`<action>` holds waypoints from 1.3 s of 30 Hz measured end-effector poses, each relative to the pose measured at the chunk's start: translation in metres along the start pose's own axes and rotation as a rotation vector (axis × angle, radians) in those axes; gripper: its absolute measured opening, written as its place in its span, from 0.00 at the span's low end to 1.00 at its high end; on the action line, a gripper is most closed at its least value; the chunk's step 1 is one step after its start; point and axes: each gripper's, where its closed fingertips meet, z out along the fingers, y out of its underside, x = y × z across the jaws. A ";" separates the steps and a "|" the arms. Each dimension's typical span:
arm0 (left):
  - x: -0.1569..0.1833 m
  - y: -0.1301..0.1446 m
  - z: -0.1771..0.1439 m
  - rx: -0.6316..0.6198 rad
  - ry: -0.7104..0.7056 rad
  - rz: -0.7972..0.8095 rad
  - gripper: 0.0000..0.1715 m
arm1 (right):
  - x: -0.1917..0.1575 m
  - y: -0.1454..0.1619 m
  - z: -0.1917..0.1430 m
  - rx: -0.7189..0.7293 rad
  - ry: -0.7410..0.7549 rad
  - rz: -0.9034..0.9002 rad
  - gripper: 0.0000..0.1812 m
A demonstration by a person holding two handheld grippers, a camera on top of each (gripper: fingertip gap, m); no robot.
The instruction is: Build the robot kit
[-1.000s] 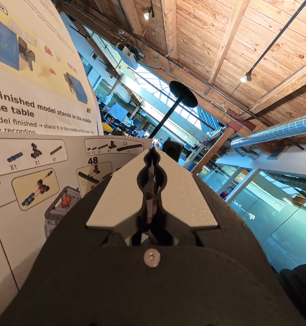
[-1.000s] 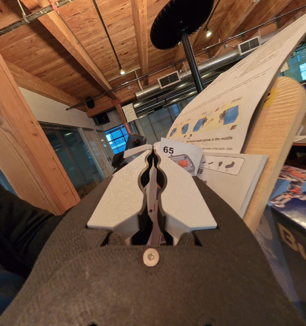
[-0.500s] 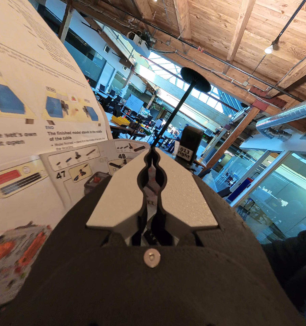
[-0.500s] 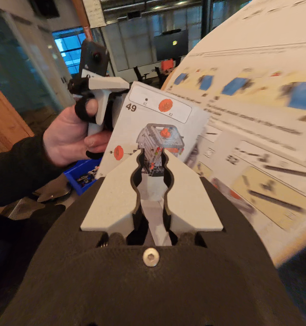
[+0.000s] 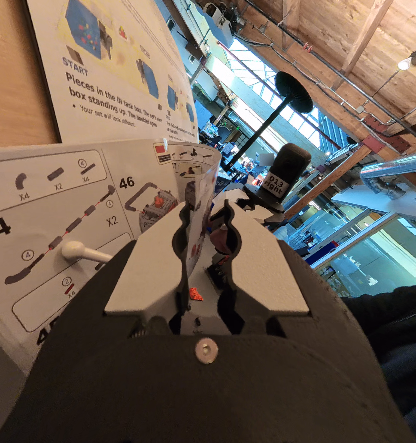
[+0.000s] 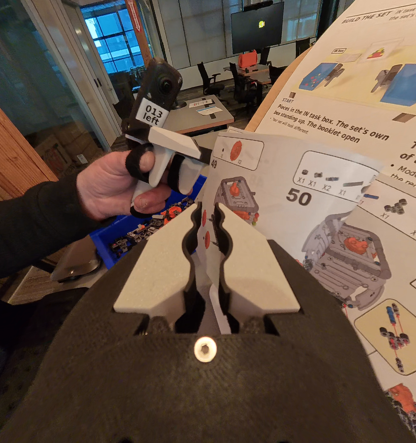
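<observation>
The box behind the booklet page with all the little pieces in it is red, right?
Not red. In the right wrist view the box of little pieces is blue. It does sit behind the booklet page, below the hand holding the left claw.

Booklet page (image 5: 197,227) between parted fingers of left claw (image 5: 205,206), touching one.

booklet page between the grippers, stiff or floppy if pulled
Likely floppy: the booklet page curls over between the left gripper and right gripper. Probably light and thin, so apt to crease or tear. Its glossy look suggests it may slip.
</observation>
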 end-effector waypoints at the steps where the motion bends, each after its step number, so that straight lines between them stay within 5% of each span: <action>1: -0.002 0.001 0.001 0.001 -0.002 -0.006 0.15 | 0.000 -0.001 0.000 0.003 -0.003 0.006 0.04; 6: -0.006 0.003 0.008 -0.008 -0.001 0.021 0.12 | -0.001 -0.001 -0.001 0.008 -0.023 0.028 0.03; 8: -0.001 0.005 0.011 -0.026 0.025 0.044 0.00 | -0.003 0.000 0.000 0.003 -0.032 0.026 0.04; 17: -0.007 -0.026 -0.020 -0.067 -0.057 0.149 0.00 | -0.039 0.006 0.018 -0.097 -0.060 -0.131 0.12; 27: -0.037 -0.053 -0.056 -0.122 -0.165 0.189 0.00 | -0.018 0.048 0.086 -0.384 0.250 -0.471 0.13; 33: -0.044 -0.052 -0.057 -0.077 -0.134 0.173 0.00 | -0.012 0.054 0.088 -0.455 0.319 -0.570 0.05; 39: -0.035 -0.058 -0.054 -0.066 -0.087 0.191 0.00 | -0.013 0.045 0.074 -0.415 0.463 -0.690 0.14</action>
